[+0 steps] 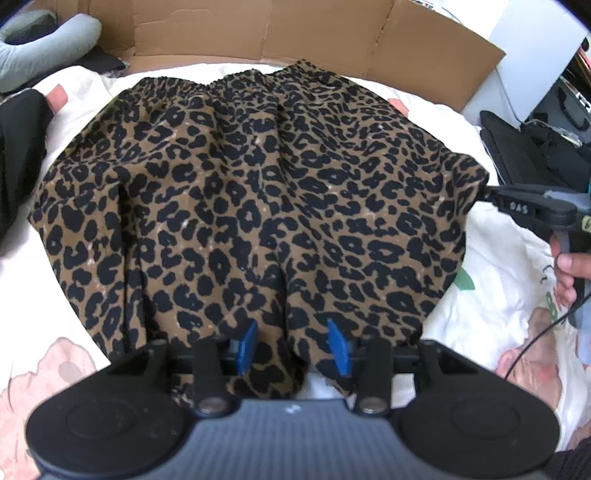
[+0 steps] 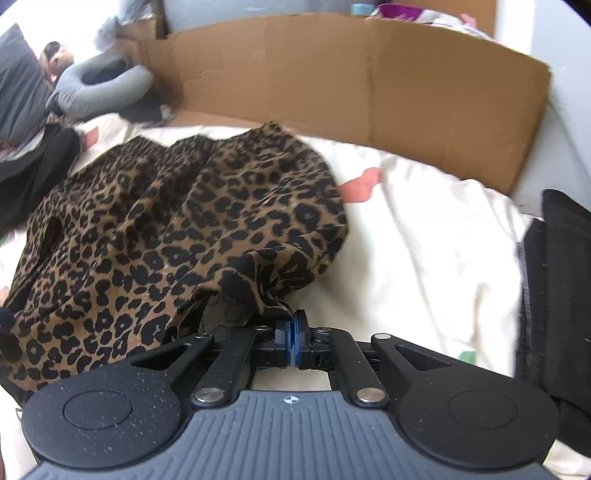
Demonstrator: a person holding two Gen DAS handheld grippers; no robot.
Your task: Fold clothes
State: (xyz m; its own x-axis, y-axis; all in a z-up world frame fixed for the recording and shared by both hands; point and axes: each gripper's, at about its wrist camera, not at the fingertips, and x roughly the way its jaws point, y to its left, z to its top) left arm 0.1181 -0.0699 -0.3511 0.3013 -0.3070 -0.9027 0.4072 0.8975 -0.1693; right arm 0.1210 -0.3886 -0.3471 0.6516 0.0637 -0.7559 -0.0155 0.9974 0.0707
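Note:
A leopard-print garment (image 1: 258, 192) with a gathered elastic waistband at the far side lies spread on white bedding (image 1: 491, 288). My left gripper (image 1: 291, 326) stands over its near hem. The blue fingertips (image 1: 246, 345) are apart, with a fold of the fabric lying loosely between them. My right gripper (image 1: 489, 192) is at the garment's right corner, which is drawn out to a point at its tip. In the right wrist view the right gripper (image 2: 295, 319) has its blue pads together, pinching the hem edge of the leopard-print garment (image 2: 166, 229), which bunches up there.
A flattened cardboard sheet (image 1: 325, 33) stands along the back of the bed. At the far left lie a grey neck pillow (image 2: 99, 88) and a black garment (image 1: 18, 155). A black bag (image 2: 554, 288) sits at the right. A person's hand (image 1: 567, 266) holds the right gripper.

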